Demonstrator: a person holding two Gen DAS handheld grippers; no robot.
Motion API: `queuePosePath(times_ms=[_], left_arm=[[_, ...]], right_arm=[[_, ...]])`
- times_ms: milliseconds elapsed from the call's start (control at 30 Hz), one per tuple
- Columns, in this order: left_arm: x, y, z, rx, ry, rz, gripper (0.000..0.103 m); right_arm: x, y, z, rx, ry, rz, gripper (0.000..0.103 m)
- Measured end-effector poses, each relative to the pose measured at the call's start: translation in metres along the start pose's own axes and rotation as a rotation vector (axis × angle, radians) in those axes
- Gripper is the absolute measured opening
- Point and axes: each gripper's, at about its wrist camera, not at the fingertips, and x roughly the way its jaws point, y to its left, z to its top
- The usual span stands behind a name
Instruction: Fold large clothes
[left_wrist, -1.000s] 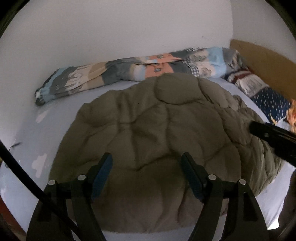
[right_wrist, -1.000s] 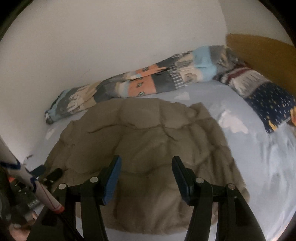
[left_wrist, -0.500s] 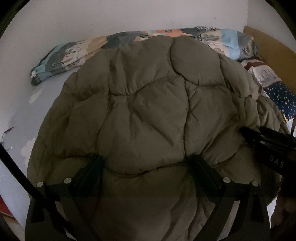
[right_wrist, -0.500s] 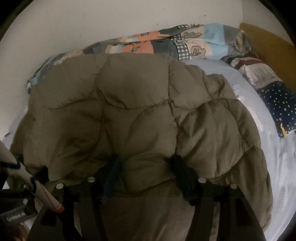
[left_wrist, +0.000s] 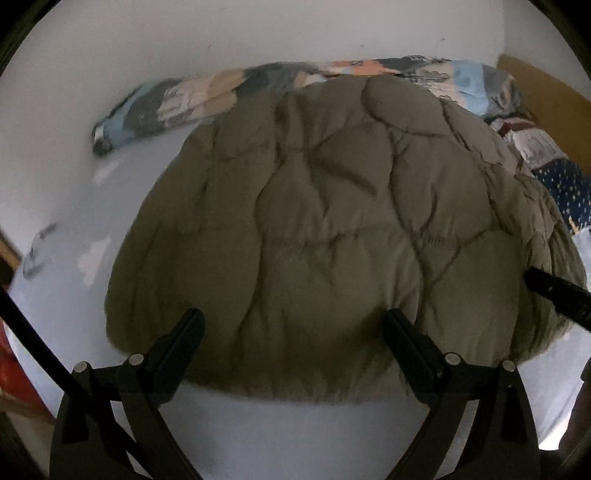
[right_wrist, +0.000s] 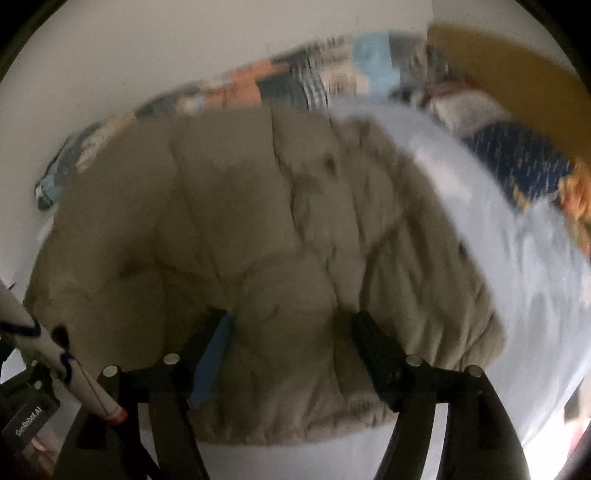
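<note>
Your left gripper (left_wrist: 293, 332) stands wide apart, the jacket (left_wrist: 332, 229) at twelve o'clock; your right gripper (right_wrist: 291, 332) is opening, jacket hem between its fingers.

Black left gripper (left_wrist: 291, 325) and right gripper (right_wrist: 291, 325), silver screws, blue pad.

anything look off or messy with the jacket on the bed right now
Nothing looks damaged or spilled. The olive quilted jacket lies folded on the pale bed sheet, its near hem roughly straight. One oddity: its right edge is bunched and rumpled rather than flat. The patterned duvet is merely rolled along the wall.
</note>
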Motion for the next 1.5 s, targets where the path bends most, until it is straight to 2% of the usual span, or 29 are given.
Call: queuePosePath(times_ms=[67, 200, 267, 333, 400, 567, 667, 767, 900, 967, 1033, 1133, 1300, 1500], left_arm=[[-0.018, 0.007, -0.007, -0.002, -0.036, 0.011, 0.097], [-0.058, 0.017, -0.015, -0.014, -0.136, -0.010, 0.097], [-0.077, 0.026, -0.020, -0.029, -0.183, -0.022, 0.097], [-0.086, 0.032, -0.024, -0.042, -0.208, -0.036, 0.097], [-0.089, 0.036, -0.029, -0.046, -0.215, -0.029, 0.097], [-0.067, 0.045, -0.036, -0.067, -0.163, 0.015, 0.097], [-0.053, 0.055, -0.037, -0.120, -0.133, 0.007, 0.097], [-0.047, 0.055, -0.036, -0.131, -0.145, 0.014, 0.097], [-0.037, 0.042, -0.032, -0.091, -0.183, 0.074, 0.097], [-0.030, 0.037, -0.028, -0.074, -0.194, 0.084, 0.097], [-0.017, 0.031, -0.025, -0.060, -0.168, 0.071, 0.097], [0.001, 0.024, -0.021, -0.033, -0.128, 0.080, 0.097], [0.011, 0.020, -0.021, -0.016, -0.142, 0.084, 0.097], [0.015, 0.020, -0.023, -0.038, -0.149, 0.089, 0.099]], right_arm=[[-0.004, -0.007, -0.004, 0.027, 0.007, 0.022, 0.072], [-0.048, -0.012, -0.015, 0.055, -0.119, 0.051, 0.073], [-0.073, -0.008, -0.026, 0.023, -0.190, 0.036, 0.073], [-0.090, -0.005, -0.035, -0.020, -0.225, 0.033, 0.073], [-0.103, 0.000, -0.045, -0.066, -0.251, 0.012, 0.073], [-0.115, 0.005, -0.058, -0.130, -0.259, -0.022, 0.074], [-0.106, 0.006, -0.054, -0.128, -0.251, -0.031, 0.074], [-0.082, 0.003, -0.054, -0.128, -0.243, -0.042, 0.074], [-0.054, -0.007, -0.053, -0.051, -0.162, -0.006, 0.074], [-0.049, -0.013, -0.048, -0.009, -0.173, 0.018, 0.074], [-0.047, -0.016, -0.045, 0.006, -0.199, 0.012, 0.074], [-0.034, -0.021, -0.036, 0.042, -0.192, 0.029, 0.074], [-0.011, -0.015, -0.028, 0.031, -0.146, -0.002, 0.076], [-0.002, -0.003, -0.029, -0.016, -0.140, -0.070, 0.079]])
